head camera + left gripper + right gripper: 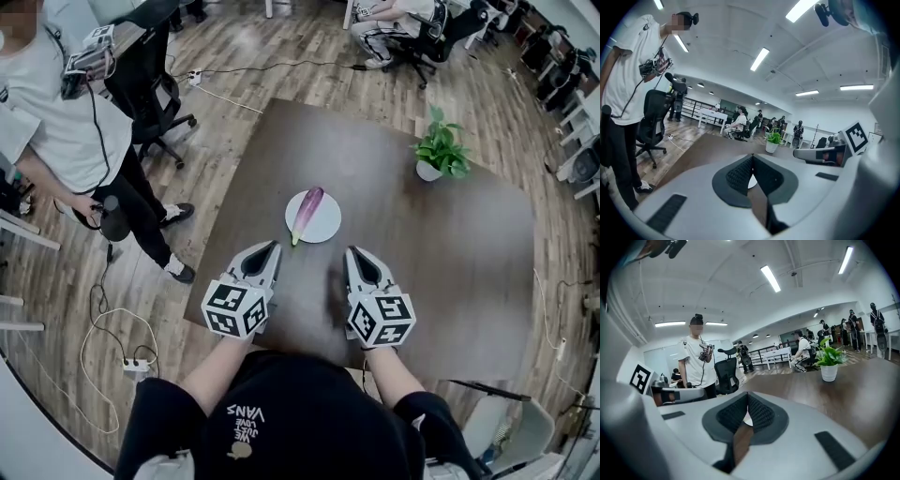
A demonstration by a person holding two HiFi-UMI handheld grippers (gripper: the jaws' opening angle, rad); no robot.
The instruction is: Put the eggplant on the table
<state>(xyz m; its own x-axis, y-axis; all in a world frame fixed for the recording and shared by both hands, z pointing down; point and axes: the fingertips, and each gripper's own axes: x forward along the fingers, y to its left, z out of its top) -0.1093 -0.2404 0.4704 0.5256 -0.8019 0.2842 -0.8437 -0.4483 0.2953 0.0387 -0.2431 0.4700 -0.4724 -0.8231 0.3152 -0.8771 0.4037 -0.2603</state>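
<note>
A purple eggplant (307, 214) with a green stem end lies across a small white plate (324, 223) in the middle of the dark brown table (450, 253). My left gripper (271, 247) rests near the table's front edge, just short of the plate's left side, its jaws shut with nothing between them. My right gripper (352, 252) sits beside it, just short of the plate's right side, also shut and empty. In the left gripper view the fingertips (752, 156) meet, with a sliver of the plate (751, 182) behind them. The right gripper view shows the same: closed tips (747, 394).
A potted green plant (439, 150) stands at the table's far right. A person in a white shirt (56, 122) stands left of the table beside a black office chair (150, 75). Cables and a power strip (136, 366) lie on the wooden floor at left.
</note>
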